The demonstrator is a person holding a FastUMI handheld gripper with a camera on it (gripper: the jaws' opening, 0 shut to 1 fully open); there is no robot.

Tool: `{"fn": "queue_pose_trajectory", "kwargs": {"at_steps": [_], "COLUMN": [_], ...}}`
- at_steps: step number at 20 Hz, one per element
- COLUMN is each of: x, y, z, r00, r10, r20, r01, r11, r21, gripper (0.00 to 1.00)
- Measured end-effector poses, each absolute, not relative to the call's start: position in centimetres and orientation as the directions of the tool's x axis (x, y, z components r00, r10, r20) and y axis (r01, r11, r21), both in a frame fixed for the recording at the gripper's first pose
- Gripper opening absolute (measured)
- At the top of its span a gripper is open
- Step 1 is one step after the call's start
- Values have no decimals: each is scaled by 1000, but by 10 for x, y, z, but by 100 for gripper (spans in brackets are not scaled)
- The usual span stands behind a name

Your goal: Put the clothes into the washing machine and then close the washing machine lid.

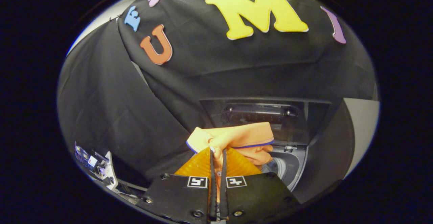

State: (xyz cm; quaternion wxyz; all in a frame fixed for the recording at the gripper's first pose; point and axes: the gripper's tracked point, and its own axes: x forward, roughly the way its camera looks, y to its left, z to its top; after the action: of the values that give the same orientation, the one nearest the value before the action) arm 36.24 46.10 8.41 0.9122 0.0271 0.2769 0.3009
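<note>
Shirt (236, 139) hangs bunched in my claw (218, 154), both fingers pinched nearly together on its fabric, while the washing machine (291, 164) drum gapes just beyond and right, lid (264, 112) upright behind it.

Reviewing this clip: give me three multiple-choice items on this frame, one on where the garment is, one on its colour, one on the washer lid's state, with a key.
1. Where is the garment?
A. pinched between the fingers
B. hanging on the wall
C. deep inside the drum

2. What colour is its trim?
A. green
B. dark blue
C. red

3. How is the lid?
A. shut
B. raised open
C. removed

Key: 1 A, the gripper is closed on the orange cloth garment, held above the grey washing machine tub. 2 B, a dark blue line edges it. 3 B, the dark washing machine lid stands up behind the opening.
</note>
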Motion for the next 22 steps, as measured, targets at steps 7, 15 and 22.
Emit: {"fn": "queue_pose_trajectory", "kwargs": {"at_steps": [7, 15, 22], "x": [410, 425, 426], "y": [461, 448, 445], "z": [8, -64, -69], "r00": [665, 629, 644], "r10": [472, 356, 320], "r20": [-579, -691, -695], "r01": [-492, -386, -363], "r11": [860, 915, 927], "r21": [136, 119, 90], "gripper": [7, 7, 12]}}
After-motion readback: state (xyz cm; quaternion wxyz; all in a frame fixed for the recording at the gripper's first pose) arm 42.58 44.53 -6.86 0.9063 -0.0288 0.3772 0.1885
